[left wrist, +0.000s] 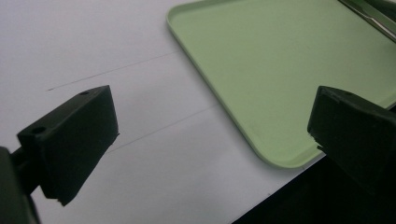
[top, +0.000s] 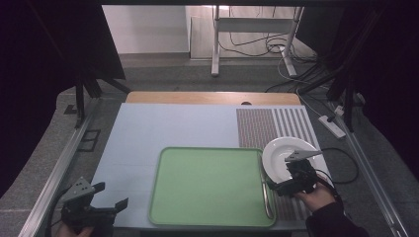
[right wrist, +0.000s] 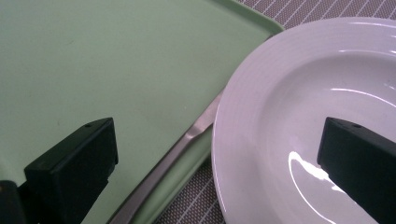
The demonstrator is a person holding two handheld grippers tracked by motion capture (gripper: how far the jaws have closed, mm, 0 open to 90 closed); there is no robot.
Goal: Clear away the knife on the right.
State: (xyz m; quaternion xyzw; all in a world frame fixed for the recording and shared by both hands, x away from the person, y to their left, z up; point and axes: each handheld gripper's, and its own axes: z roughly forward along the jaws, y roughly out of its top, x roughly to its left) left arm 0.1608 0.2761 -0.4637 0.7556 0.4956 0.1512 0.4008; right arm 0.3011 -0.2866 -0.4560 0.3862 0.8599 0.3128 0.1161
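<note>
Barely started imo: right gripper (top: 285, 183) hangs wide open over the round white ceramic plate's (top: 277, 157) near-left rim, gripping nothing. Flat green plastic tray (top: 207, 185) bare, left gripper (top: 109, 196) open, idle.

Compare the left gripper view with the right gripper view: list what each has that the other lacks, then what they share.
Left gripper view alone: the pale blue mat and the table's near edge beside the tray's rounded corner. Right gripper view alone: the white plate, the striped placemat and a metal utensil handle lying along the tray's rim beside the plate. Both: the green tray, bare where seen, and a pair of black jaws standing wide apart, on the left gripper and right gripper.
</note>
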